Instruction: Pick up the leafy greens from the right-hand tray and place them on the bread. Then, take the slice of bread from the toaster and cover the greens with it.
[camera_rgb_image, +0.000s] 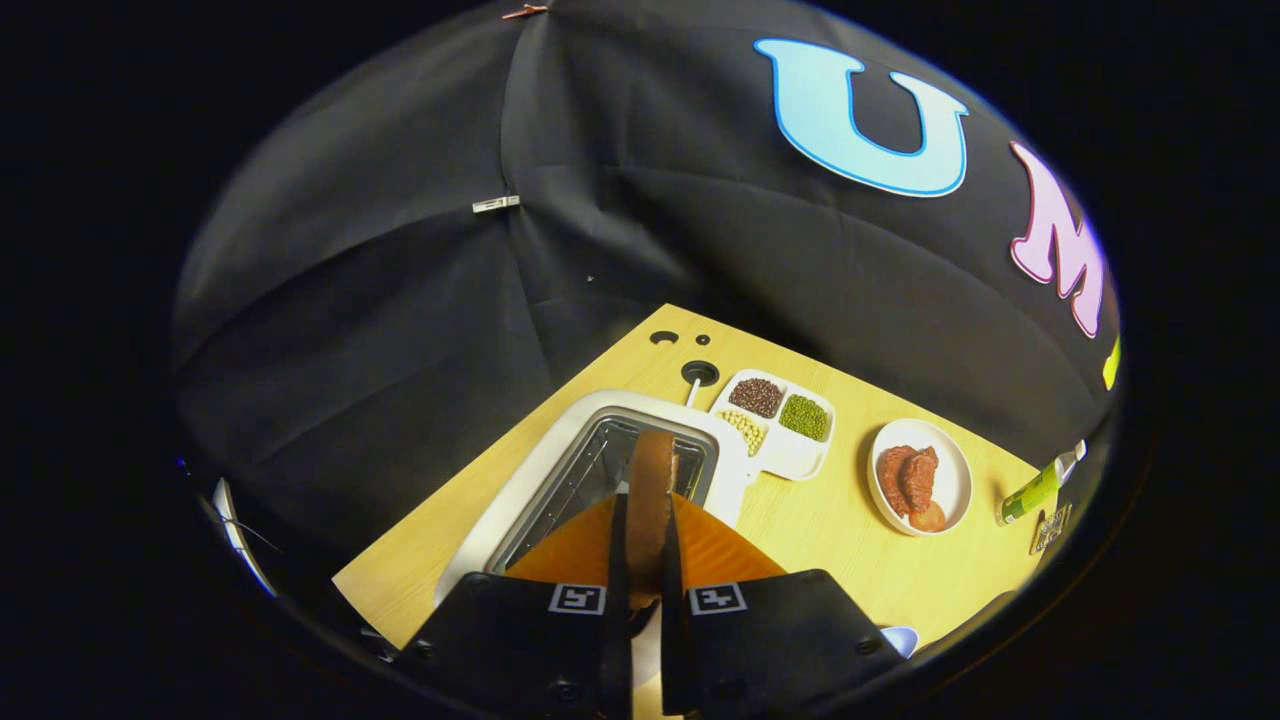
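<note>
Gripper (640, 545) fingers are pressing from both sides on a slice of bread (650, 490), holding it edge-on and upright. Slice is sitting just above the slot of the white toaster (545, 470). Beyond the toaster, a divided tray (795, 455) is holding beans and seeds. Beside it, a round plate (955, 480) is carrying reddish-brown food. A green bottle (1035, 490) is lying further out on the wooden table (830, 560).

A staged recording booth set up as a mock kitchen: black cloth walls (420, 330) pinned with clips (496, 204) enclose a light wooden table (820, 530) with cable holes. On it stand a white toaster (560, 450), a 3-part tray (785, 420) of beans, a plate (945, 480) of meat, and a green bottle (1035, 490).
</note>
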